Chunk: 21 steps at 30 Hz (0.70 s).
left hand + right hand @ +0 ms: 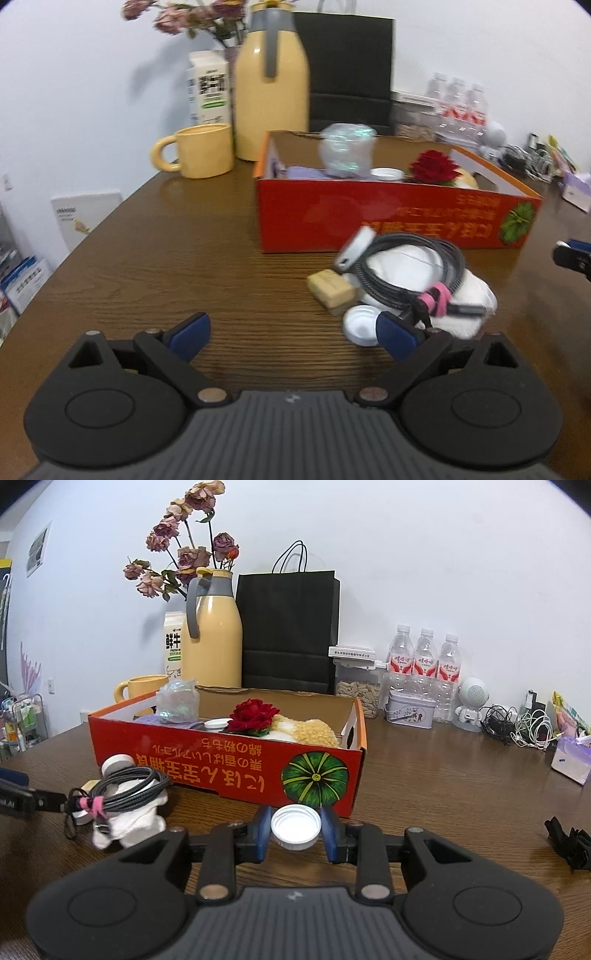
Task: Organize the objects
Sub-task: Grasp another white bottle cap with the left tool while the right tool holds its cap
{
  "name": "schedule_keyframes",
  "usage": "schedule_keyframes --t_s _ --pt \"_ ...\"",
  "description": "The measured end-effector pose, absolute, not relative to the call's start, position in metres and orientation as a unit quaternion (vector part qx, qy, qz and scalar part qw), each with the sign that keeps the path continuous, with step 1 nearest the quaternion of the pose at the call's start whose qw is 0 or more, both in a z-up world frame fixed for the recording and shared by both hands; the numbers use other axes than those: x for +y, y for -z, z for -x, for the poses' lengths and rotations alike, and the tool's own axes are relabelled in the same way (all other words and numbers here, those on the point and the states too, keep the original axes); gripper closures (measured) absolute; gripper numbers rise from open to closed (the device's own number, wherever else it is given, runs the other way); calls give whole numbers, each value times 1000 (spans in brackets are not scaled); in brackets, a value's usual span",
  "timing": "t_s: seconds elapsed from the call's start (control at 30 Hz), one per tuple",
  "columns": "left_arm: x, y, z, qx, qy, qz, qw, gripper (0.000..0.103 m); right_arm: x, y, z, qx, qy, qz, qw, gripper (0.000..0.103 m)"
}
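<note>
An orange-red cardboard box point(388, 218) point(207, 764) stands on the brown table. It holds a red rose point(253, 716), a crumpled plastic bag point(177, 701), a white lid and a plush item. My right gripper point(295, 829) is shut on a white bottle cap point(295, 827), just in front of the box's near wall. My left gripper point(293, 334) is open and empty, low over the table. To its right lies a pile: a coiled black cable point(410, 266) point(125, 786) on white cloth point(469, 291), a tan block point(330, 286) and another white cap point(360, 325).
A yellow mug point(199, 151), yellow thermos point(271, 85) point(212, 638), milk carton point(173, 646), dried flowers and a black paper bag point(288, 627) stand behind the box. Water bottles point(424, 661), a tin, tangled cables and a tissue pack point(570, 757) line the back right. A black strap point(570, 840) lies right.
</note>
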State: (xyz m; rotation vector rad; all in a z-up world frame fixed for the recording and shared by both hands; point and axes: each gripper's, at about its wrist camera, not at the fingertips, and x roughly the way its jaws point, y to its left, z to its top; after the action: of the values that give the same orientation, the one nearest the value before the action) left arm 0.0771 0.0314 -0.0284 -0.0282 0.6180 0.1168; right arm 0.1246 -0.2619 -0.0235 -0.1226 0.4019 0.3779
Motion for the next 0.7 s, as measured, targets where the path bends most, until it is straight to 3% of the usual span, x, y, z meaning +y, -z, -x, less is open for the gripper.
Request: schedule_keyframes --t_s 0.17,0.27,0.3,0.4,0.7 --pt "21 32 -84 308 -39 -2 950 4 -262 24 -125 198 -186 60 961 75" --pt "17 35 -91 313 -33 -9 949 14 -263 24 -125 199 -185 59 961 75" --pt "15 35 -92 314 -29 -10 949 23 -263 24 -126 199 -185 58 961 75" --pt "12 37 -93 315 -12 -10 949 70 -264 24 -126 199 -183 56 961 75" --pt "12 29 -82 290 -14 4 957 73 -263 24 -125 198 -183 57 961 75"
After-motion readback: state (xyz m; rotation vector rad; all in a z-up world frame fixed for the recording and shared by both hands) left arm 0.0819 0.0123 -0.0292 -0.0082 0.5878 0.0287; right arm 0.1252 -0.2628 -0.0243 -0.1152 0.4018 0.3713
